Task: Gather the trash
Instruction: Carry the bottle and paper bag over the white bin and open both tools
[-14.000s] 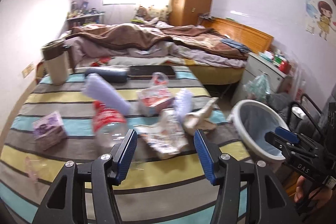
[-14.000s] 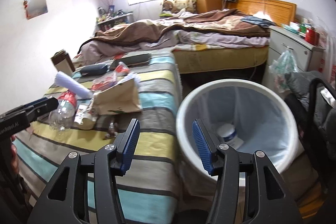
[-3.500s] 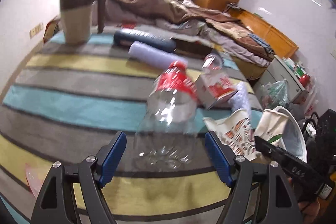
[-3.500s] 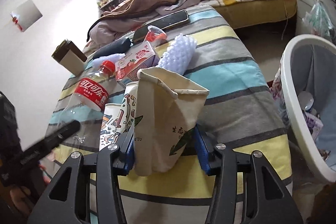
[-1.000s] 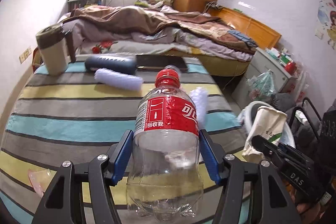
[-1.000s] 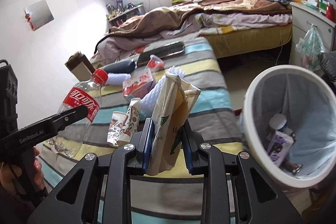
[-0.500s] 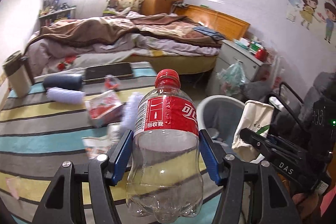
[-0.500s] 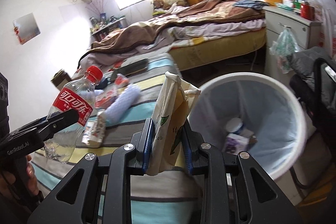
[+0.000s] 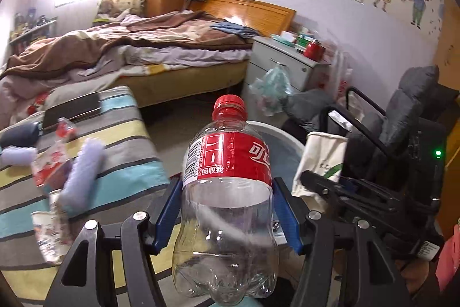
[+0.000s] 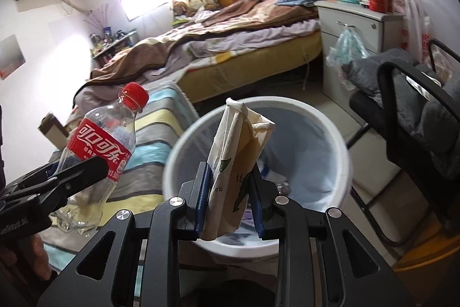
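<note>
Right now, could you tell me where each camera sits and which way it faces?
Left wrist: on the left gripper, looking past its bottle toward the bin; the right gripper shows.
Right wrist: on the right gripper, looking over its paper bag into the bin; the left gripper and a hand show.
Shared: bottle, paper bag, bin, bed.

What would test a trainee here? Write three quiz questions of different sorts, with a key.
1. True or false: the left gripper is shut on the bottle.
2. What does the right gripper hold? A) cup B) paper bag C) phone
3. Fill in: the paper bag is held in front of the white ____.

Key: 1 true. 2 B. 3 bin.
</note>
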`<move>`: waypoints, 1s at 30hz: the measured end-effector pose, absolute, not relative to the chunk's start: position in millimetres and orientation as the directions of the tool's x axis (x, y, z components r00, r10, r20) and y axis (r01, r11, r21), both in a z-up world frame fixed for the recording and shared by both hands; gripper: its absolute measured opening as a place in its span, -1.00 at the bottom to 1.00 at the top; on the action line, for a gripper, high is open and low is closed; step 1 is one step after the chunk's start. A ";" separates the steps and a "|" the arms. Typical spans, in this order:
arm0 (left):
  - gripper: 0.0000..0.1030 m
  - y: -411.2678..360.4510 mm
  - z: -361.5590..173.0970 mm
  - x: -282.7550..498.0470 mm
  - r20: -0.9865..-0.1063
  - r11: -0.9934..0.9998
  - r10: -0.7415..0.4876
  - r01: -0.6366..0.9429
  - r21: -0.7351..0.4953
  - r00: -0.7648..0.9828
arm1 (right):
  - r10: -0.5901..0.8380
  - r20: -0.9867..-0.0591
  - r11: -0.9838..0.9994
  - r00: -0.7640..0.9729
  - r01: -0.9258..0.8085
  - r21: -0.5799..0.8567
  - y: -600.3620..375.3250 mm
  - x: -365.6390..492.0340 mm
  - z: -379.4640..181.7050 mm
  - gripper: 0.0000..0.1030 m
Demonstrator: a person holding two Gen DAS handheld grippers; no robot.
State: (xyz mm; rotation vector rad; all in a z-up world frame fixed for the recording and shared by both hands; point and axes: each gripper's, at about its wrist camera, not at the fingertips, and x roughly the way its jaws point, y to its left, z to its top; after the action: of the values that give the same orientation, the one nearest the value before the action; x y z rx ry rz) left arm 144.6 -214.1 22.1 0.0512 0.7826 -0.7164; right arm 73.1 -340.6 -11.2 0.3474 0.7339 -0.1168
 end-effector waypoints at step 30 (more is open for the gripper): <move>0.29 -249.1 -12.2 166.2 -0.688 0.745 -0.593 0.608 -0.274 0.418 | -0.061 -0.777 0.930 0.627 0.318 0.184 -378.2 78.3 -48.3 0.00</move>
State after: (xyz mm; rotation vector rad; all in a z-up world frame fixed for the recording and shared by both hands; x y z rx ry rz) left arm 166.2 -249.1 -12.2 0.0192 0.8555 -0.7536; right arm 78.3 -378.2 -48.3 0.3191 0.8694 -0.2212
